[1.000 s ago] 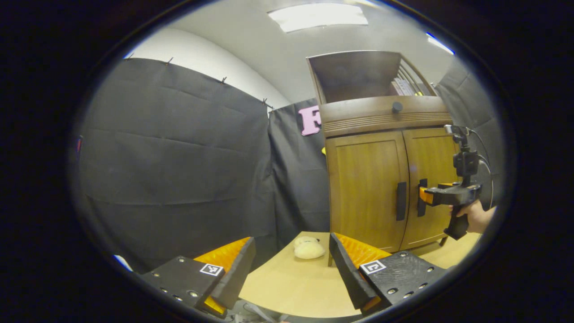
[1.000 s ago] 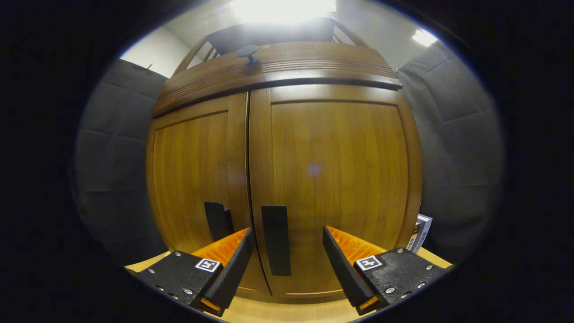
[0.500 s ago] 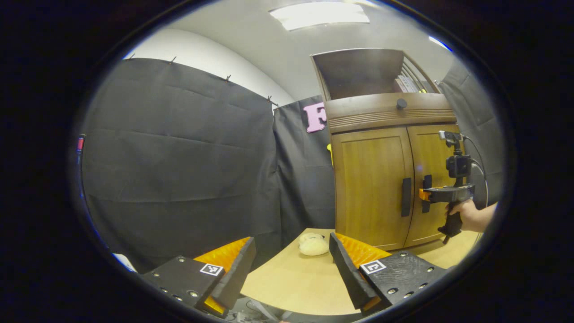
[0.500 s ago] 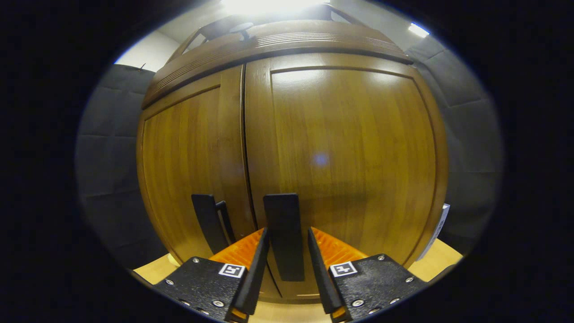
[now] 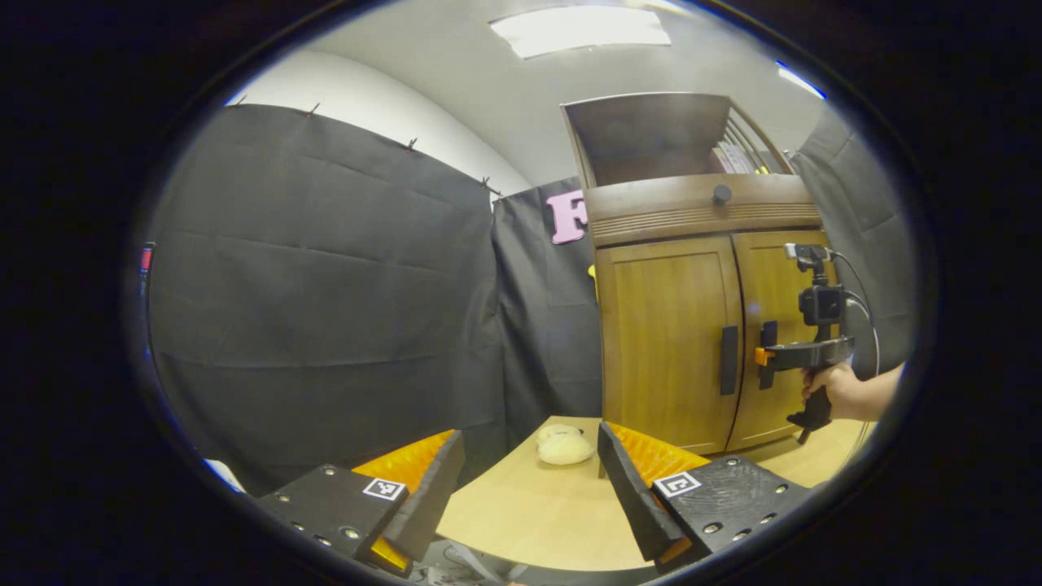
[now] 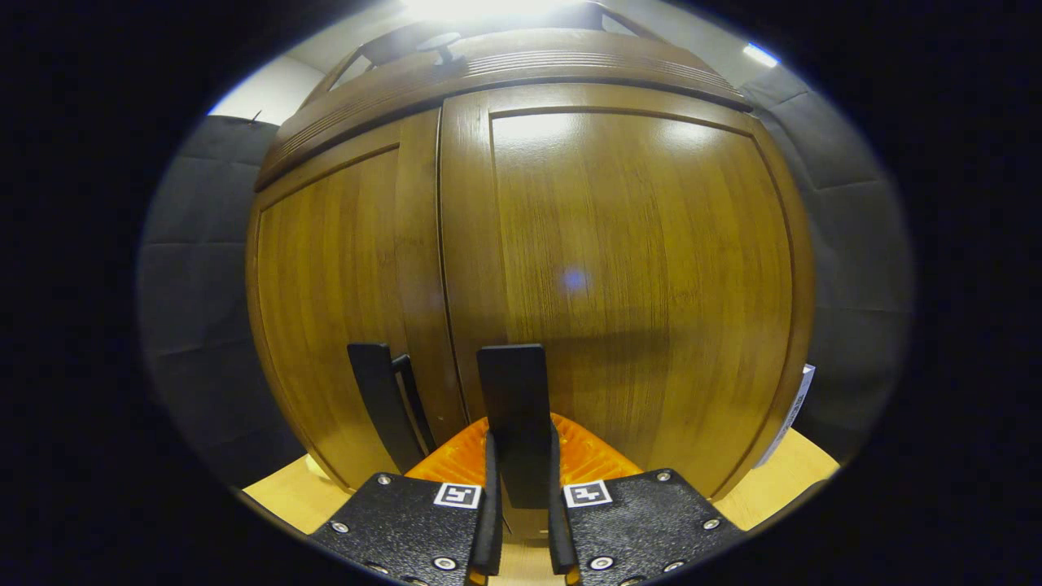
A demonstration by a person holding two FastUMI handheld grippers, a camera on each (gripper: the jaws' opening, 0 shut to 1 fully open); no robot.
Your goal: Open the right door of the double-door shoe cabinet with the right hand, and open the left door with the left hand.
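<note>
You see a light wooden table ahead of you, running back to the black cloth wall. A wooden cabinet stands on its far right part, doors shut, and a pale, rounded soft thing lies on the tabletop just left of the cabinet's base.

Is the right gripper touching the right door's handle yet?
Touching. In the right gripper view, the right gripper has both fingers closed against the sides of the right door handle, no gap either side.
</note>
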